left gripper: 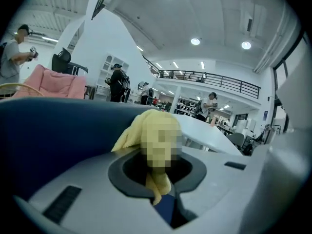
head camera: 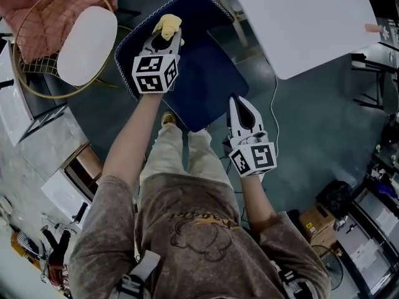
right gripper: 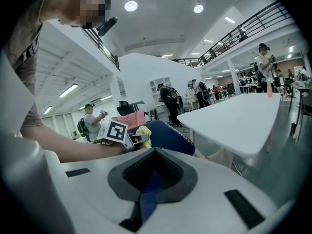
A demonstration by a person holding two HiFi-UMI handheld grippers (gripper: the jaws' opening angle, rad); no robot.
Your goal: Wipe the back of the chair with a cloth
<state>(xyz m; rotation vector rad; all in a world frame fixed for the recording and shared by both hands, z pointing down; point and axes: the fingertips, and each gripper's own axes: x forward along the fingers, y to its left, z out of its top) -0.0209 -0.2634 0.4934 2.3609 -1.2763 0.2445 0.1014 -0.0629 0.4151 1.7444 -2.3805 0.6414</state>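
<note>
The left gripper rests at the top edge of the navy chair's backrest; its jaws are clamped on a bunched yellow cloth, which bulges out past the tips and lies against the backrest's upper rim; the right gripper hangs lower, over the near edge of the seat, its jaws pressed together with nothing held between them; a white surface stands just beside the chair on the person's right; a pink wire-framed chair sits to the left.
</note>
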